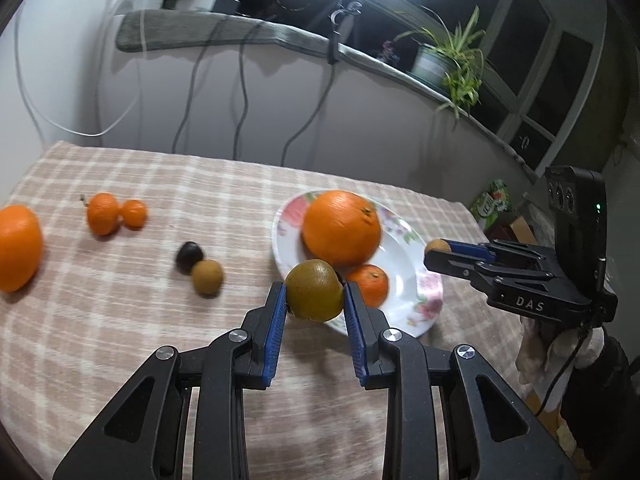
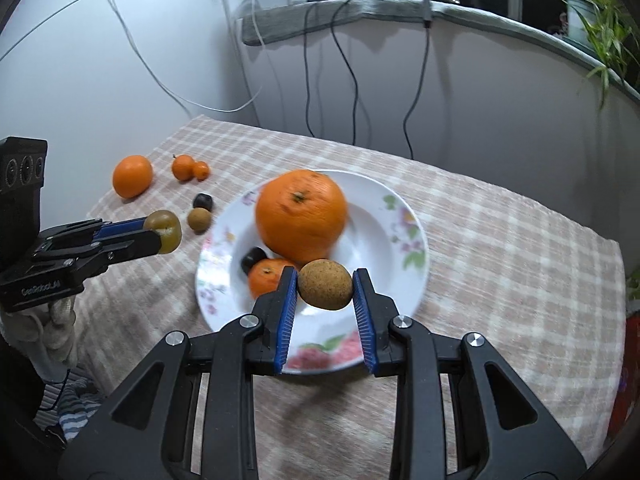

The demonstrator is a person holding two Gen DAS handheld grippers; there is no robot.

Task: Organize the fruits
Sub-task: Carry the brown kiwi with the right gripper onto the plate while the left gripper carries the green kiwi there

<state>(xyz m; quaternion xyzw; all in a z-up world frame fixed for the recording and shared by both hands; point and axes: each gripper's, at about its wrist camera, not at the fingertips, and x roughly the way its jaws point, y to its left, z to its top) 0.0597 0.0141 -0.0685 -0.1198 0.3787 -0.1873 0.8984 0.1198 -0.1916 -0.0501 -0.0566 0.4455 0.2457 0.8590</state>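
My left gripper (image 1: 315, 292) is shut on a greenish-brown kiwi (image 1: 315, 290), held just above the near-left rim of the floral plate (image 1: 404, 280). The plate carries a large orange (image 1: 341, 228) and a small mandarin (image 1: 370, 282). In the right wrist view my right gripper (image 2: 325, 286) is shut on a small brown round fruit (image 2: 325, 284) over the plate (image 2: 400, 248), beside the large orange (image 2: 301, 216), the mandarin (image 2: 266, 276) and a dark plum (image 2: 253, 258). The left gripper (image 2: 162, 232) shows there at left with the kiwi (image 2: 164, 230).
On the checked cloth left of the plate lie a big orange (image 1: 18, 246), two small mandarins (image 1: 103, 213), a dark plum (image 1: 189, 257) and a brown fruit (image 1: 207, 277). Cables hang down the wall behind. A potted plant (image 1: 452, 60) stands on the sill.
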